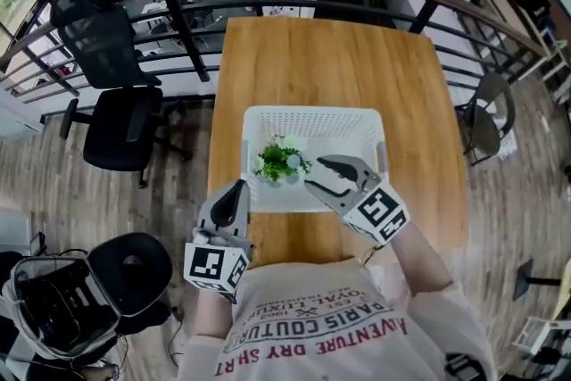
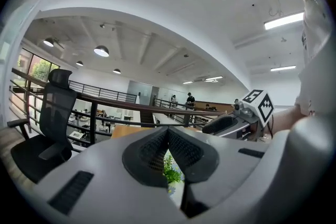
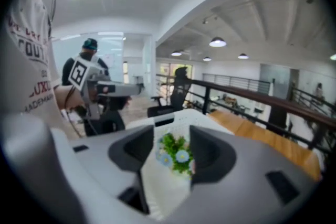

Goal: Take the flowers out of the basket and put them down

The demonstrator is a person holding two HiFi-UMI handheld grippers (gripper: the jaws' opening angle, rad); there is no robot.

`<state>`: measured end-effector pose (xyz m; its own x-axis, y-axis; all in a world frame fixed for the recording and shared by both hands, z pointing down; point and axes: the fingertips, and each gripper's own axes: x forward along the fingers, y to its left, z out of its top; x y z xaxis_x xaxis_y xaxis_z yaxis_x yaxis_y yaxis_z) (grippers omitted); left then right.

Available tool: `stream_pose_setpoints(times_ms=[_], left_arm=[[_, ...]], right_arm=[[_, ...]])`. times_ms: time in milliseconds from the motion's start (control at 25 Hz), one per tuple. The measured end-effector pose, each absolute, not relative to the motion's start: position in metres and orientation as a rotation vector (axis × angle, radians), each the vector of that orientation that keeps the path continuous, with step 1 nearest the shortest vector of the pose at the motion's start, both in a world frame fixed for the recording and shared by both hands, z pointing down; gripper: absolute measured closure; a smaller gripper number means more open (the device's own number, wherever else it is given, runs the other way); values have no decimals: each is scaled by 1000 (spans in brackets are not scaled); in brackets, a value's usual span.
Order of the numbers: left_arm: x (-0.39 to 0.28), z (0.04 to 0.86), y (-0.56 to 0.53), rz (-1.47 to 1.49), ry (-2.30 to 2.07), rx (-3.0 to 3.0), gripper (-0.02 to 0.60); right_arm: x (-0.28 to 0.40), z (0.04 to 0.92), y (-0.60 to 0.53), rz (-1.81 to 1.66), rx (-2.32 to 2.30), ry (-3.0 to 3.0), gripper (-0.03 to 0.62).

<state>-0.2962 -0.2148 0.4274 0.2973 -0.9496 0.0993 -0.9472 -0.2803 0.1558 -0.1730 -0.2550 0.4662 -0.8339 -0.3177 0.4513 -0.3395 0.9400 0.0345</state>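
- Flowers (image 1: pixel 281 161) lie in basket (image 1: pixel 312 113), near-left corner; removal not yet done.
- Right gripper (image 1: pixel 314 174): jaws spread, just beside flowers, gripping nothing.
- Left gripper (image 1: pixel 238 187): jaws pressed together, empty.

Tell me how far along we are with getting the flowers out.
Nothing is done yet: the flowers lie in the basket. In hand: the right gripper, jaws open, is lined up on them without gripping; the left gripper is shut and empty by the basket's near corner. Left: grasp, lift out, set down.
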Motion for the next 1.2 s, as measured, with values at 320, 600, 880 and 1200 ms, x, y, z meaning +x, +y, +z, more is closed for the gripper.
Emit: stream_pose_setpoints(times_ms=[320,600,880,1200], left_arm=[[-306,442,-227,26,-1801,2293,566],[-318,461,-232,16,-1842,2175,566],[-333,477,-235,40,-1875,2089,566],[-346,492,-244,44,-1890,2029,566]], right_arm=[[-190,521,-289,136,16,-2518,187],[-208,593,-319,129,-18,-2379,137],[-222,655,-317,199,-79,-2263,129],[-225,698,-317,140,-131,-2153,129]])
